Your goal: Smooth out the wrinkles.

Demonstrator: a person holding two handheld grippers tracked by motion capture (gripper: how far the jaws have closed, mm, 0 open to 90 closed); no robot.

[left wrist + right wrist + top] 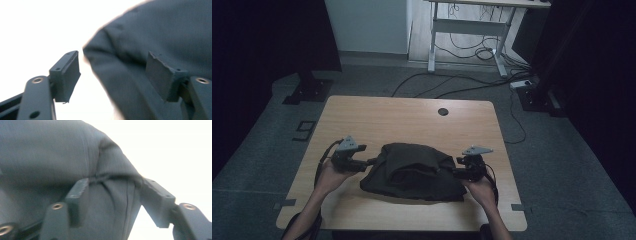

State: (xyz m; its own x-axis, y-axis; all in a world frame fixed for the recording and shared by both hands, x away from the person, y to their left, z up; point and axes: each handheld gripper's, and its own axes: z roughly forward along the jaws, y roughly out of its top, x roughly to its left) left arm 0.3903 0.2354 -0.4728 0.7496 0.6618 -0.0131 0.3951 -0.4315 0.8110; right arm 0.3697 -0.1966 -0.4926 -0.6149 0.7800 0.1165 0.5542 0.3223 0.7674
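Wooden table underneath, with a round cable hole toward its far edge. Nearer than that hole, mid-table: a dark garment, bunched and partly folded. At the garment's left edge, left gripper, jaws apart and straddling the hem. At its right edge, right gripper, jaws apart around a creased fold, not yet clamped. Best done by closing both on a full fold, evenly, before lifting.

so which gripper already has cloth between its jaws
The right gripper: a fold of the dark garment runs between its open jaws. The left gripper stands open at the cloth's edge.
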